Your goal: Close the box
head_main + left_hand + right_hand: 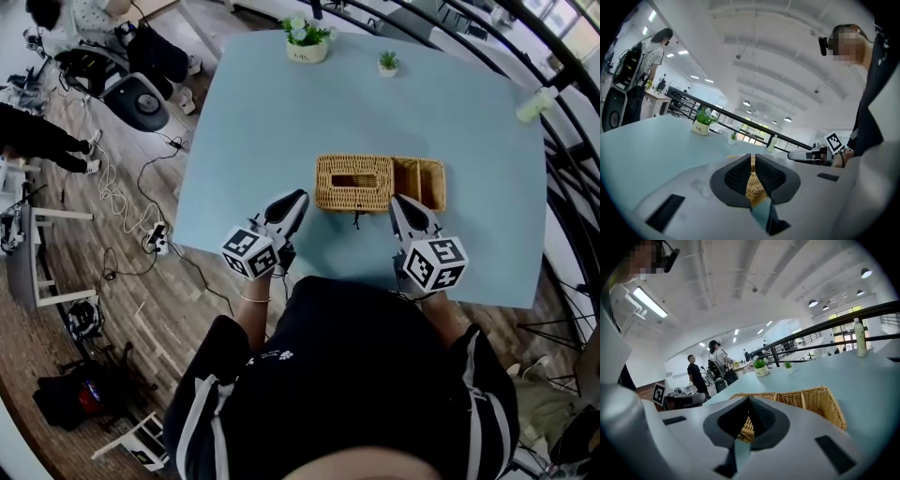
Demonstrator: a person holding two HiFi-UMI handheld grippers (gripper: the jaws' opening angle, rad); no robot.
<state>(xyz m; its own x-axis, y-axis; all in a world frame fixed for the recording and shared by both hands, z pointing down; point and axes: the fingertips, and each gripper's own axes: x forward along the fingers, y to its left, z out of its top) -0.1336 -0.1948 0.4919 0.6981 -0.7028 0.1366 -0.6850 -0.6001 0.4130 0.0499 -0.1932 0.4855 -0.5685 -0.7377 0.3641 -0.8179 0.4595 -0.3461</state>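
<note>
A woven wicker box with a slotted top lies on the light blue table, near its front edge. An open wicker compartment adjoins it on the right. My left gripper hovers just left of the box's front left corner, shut, with nothing between its pads. In the left gripper view the wicker shows beyond the closed jaws. My right gripper hangs at the front, where box and open compartment meet, its jaws together and empty. The wicker rim fills the right gripper view.
Two small potted plants stand at the table's far edge, a pale bottle at the far right corner. A black railing runs behind. Cables and gear lie on the floor to the left. People stand in the background.
</note>
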